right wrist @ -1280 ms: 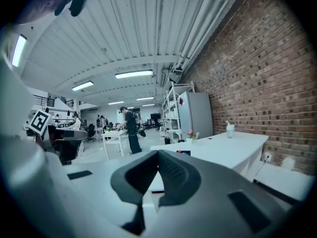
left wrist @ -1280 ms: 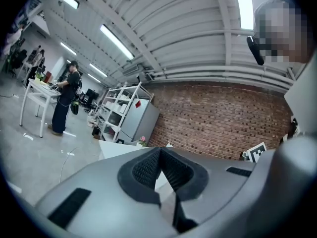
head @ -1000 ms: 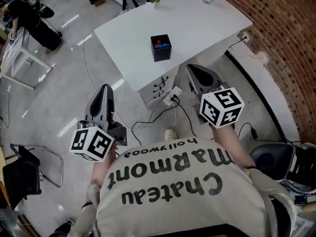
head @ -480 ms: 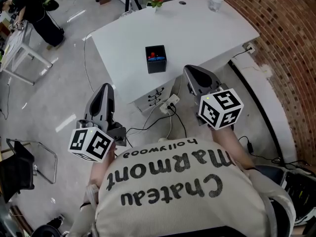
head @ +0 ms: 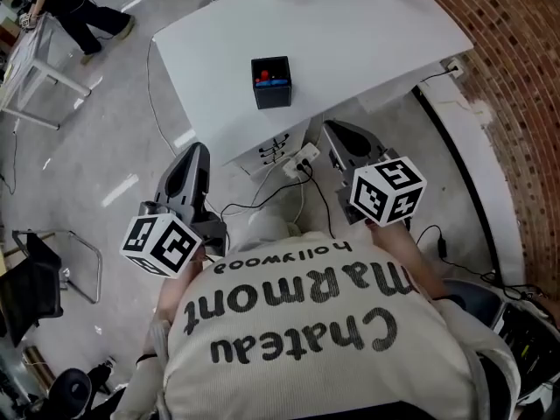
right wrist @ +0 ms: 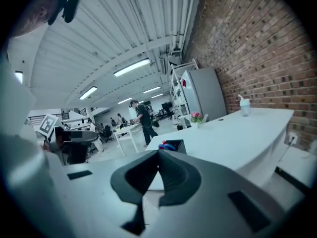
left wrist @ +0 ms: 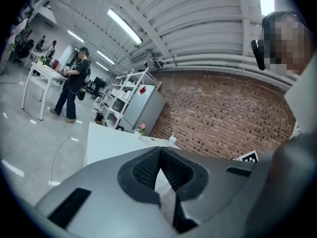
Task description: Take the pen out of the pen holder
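The black pen holder stands on the white counter, with red and blue pens inside it. The left gripper and right gripper hang short of the counter's near edge, fingers closed on nothing.

The person is holding the left gripper and the right gripper out in front of the body, one at each side. Both are pointing forward and a little downward. The jaws of each gripper are pressing together, with nothing between them. In the head view the right gripper is reaching slightly further forward.
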`<state>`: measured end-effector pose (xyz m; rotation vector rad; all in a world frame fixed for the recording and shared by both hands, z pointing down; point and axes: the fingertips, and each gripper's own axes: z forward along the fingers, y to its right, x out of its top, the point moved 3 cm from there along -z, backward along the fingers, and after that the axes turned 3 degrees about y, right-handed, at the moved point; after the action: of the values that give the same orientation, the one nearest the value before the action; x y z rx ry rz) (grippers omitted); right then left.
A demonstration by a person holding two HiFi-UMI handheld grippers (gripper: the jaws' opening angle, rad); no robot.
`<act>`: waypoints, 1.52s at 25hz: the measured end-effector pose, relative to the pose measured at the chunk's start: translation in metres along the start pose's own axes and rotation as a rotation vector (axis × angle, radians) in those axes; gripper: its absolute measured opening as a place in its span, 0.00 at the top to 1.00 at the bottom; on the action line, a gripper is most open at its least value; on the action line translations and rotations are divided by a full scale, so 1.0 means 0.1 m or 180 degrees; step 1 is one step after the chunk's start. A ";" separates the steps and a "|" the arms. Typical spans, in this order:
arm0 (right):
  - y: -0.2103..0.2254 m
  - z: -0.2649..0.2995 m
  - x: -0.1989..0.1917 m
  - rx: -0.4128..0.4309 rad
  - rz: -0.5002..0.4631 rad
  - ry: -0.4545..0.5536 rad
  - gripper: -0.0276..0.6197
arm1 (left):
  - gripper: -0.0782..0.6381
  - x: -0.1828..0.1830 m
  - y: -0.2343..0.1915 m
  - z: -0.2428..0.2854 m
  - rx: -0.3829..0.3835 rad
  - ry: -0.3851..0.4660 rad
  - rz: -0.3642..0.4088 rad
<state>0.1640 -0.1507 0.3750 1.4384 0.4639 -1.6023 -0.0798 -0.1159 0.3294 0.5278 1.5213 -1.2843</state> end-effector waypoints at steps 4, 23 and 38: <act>0.10 0.10 -0.02 -0.0014 0.0126 -0.0029 0.95 | 0.89 0.01 -0.04 0.09 0.0055 -0.0070 0.0059; 0.36 1.00 -0.02 0.0066 0.0393 -0.0227 0.88 | 0.89 0.03 -0.64 0.78 0.0068 -0.0398 -0.0076; 0.48 1.73 0.17 0.0156 0.0564 -0.0244 0.81 | 0.89 0.18 -1.17 1.15 0.0117 -0.0512 -0.0090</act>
<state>0.1027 -0.3152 0.4164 1.4078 0.2472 -1.5290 -0.1356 -0.2635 0.3780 0.4174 1.3782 -1.3458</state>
